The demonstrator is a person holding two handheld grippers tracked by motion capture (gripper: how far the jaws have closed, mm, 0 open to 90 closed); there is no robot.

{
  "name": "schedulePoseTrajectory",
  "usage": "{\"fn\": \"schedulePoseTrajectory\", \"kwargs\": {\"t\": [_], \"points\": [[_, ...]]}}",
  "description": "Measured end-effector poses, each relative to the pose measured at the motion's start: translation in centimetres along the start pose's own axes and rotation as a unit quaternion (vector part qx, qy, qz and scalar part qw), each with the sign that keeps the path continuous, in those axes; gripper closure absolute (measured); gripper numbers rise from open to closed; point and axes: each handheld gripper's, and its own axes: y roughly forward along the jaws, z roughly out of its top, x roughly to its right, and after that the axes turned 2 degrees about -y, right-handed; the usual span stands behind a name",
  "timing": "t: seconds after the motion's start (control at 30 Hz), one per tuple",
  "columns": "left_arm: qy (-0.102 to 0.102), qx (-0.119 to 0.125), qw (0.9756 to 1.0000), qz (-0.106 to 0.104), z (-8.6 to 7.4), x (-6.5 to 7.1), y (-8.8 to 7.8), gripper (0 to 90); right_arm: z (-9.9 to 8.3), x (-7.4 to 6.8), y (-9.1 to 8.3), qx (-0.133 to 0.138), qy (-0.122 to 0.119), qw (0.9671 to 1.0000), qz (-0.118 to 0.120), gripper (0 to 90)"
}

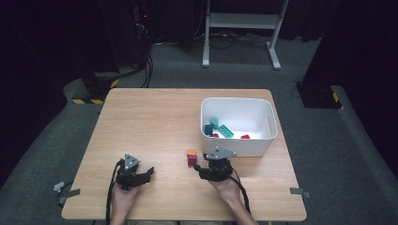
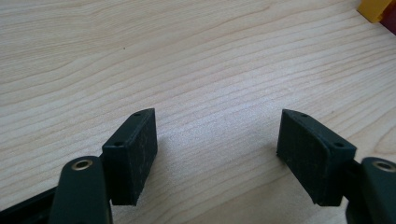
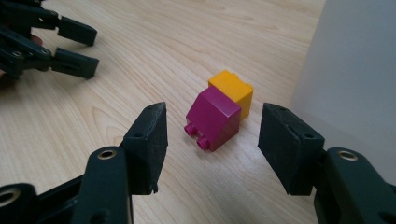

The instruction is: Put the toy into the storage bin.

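A magenta brick (image 1: 191,161) (image 3: 215,116) joined to an orange brick (image 1: 191,153) (image 3: 233,91) lies on its side on the wooden table (image 1: 150,122), just left of the white bin (image 1: 237,99). My right gripper (image 1: 197,168) (image 3: 214,112) is open, low over the table. The magenta brick sits just beyond its fingertips, in line with the gap, and the pads are clear of it. My left gripper (image 1: 149,173) (image 2: 217,135) rests open near the table's front left, over bare wood. It points toward the bricks, and the orange brick's corner (image 2: 373,9) shows at its view's top right.
The white bin holds several bricks, among them a teal one (image 1: 225,131) and a red one (image 1: 245,137). Its wall (image 3: 355,70) stands close on the right of the right gripper. The left gripper's jaws (image 3: 70,46) show at the right gripper view's top left.
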Motion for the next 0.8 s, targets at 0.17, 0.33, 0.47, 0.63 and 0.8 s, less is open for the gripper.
{"fn": "schedulePoseTrajectory", "kwargs": {"t": [0.17,0.33,0.47,0.63,0.8], "points": [[0.000,0.000,1.0000,0.000,0.0,0.0,0.0,28.7,-0.3,0.0,1.2,-0.011,-0.004,0.9999,-0.001,41.9],[0.000,-0.001,1.0000,0.001,0.0,0.0,0.0,28.7,-0.5,0.2,2.3,-0.016,0.010,0.9998,-0.007,40.0],[0.000,0.000,1.0000,0.000,0.0,0.0,0.0,28.7,-0.5,0.1,3.3,-0.024,0.015,0.9995,-0.016,37.4],[0.000,-0.001,1.0000,0.000,0.0,0.0,0.0,28.7,-0.3,-0.1,4.1,-0.024,0.027,0.9991,-0.023,34.9],[0.000,0.000,1.0000,0.000,0.0,0.0,0.0,28.7,-0.2,-0.3,4.7,-0.032,0.033,0.9984,-0.032,33.8]]}}
